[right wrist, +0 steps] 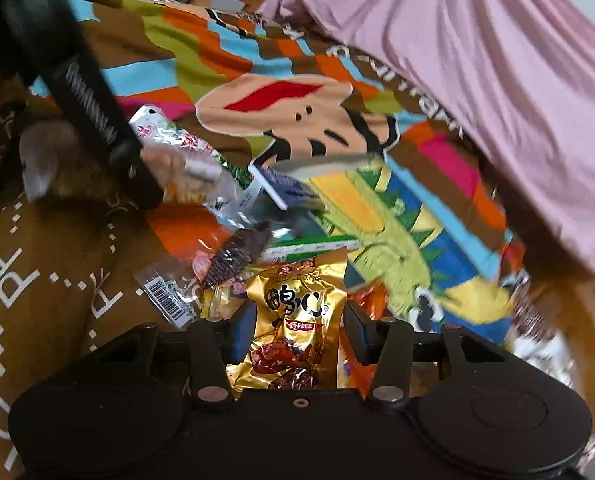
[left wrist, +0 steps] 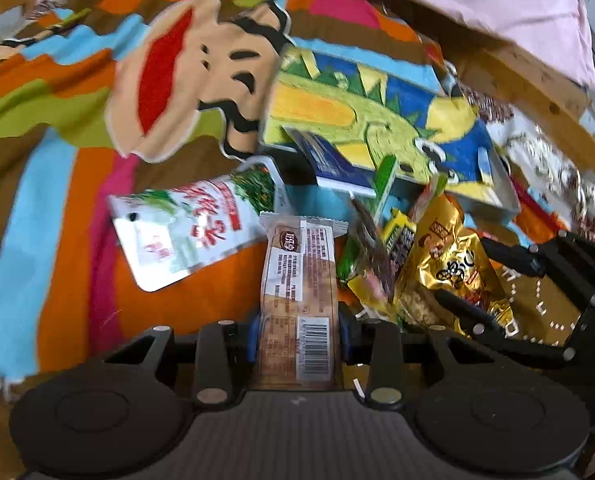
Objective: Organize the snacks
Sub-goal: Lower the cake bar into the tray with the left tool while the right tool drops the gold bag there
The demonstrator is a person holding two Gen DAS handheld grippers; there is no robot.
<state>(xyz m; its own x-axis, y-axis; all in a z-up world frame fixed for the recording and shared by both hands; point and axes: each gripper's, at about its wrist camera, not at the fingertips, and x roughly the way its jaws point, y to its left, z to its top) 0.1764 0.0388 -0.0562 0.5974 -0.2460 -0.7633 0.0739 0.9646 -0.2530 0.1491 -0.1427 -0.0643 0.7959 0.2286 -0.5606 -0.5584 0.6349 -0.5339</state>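
My left gripper (left wrist: 296, 338) is shut on a long clear-wrapped brown snack bar (left wrist: 297, 280) with a barcode. My right gripper (right wrist: 296, 334) is shut on a gold snack packet (right wrist: 293, 320); it shows in the left wrist view (left wrist: 469, 320) at the right, with the gold packet (left wrist: 449, 256) in it. A white and green packet (left wrist: 185, 232) lies left of the bar. A pile of small snacks (left wrist: 373, 256) sits between the two grippers. A dinosaur-print box (left wrist: 377, 120) stands behind the pile. The left gripper (right wrist: 145, 184) shows blurred at the right wrist view's left.
Everything rests on a colourful striped cartoon blanket (left wrist: 57, 160). A pink sheet (right wrist: 497, 80) covers the far right. A wooden bed frame (left wrist: 537, 84) runs behind the box. A dark-wrapped snack (right wrist: 237, 256) and a barcode wrapper (right wrist: 169, 300) lie by the gold packet.
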